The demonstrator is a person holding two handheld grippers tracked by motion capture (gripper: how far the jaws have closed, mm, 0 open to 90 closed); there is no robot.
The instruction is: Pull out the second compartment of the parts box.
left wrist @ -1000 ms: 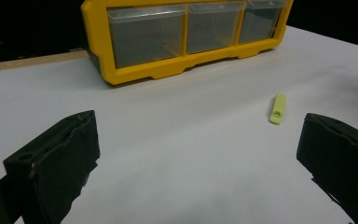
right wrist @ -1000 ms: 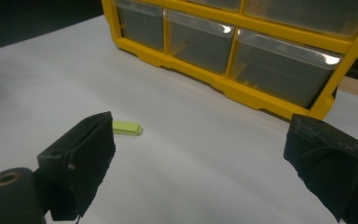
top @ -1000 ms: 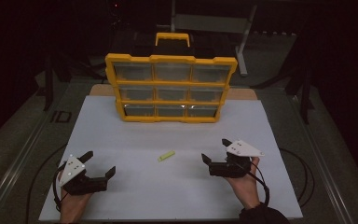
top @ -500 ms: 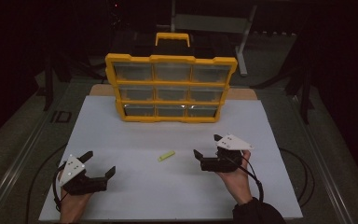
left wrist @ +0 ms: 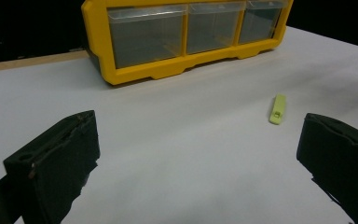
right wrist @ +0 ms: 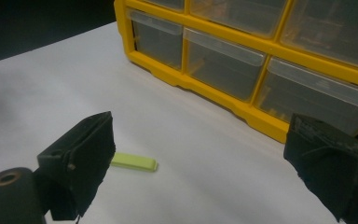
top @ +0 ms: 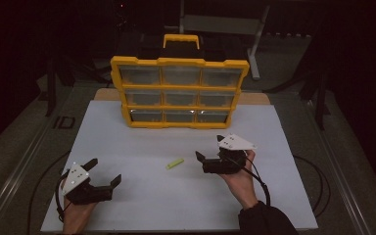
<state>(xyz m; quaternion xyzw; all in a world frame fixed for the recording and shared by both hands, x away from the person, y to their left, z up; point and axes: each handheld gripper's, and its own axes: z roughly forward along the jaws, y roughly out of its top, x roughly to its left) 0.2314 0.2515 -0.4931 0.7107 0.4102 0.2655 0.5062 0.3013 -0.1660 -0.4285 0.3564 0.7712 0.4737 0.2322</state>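
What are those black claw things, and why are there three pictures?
A person sits at a table and holds a tool in each hand. Each tool ends in black tongs that pinch like fingers: the left tongs and the right tongs. Both are open and hold nothing. One picture comes from a camera high above the table. The other two come from little cameras riding on each tool, looking out between its tongs. On the white board lies a small lime-green clip, nearest the right tongs. Behind it stands a yellow box of clear drawers.
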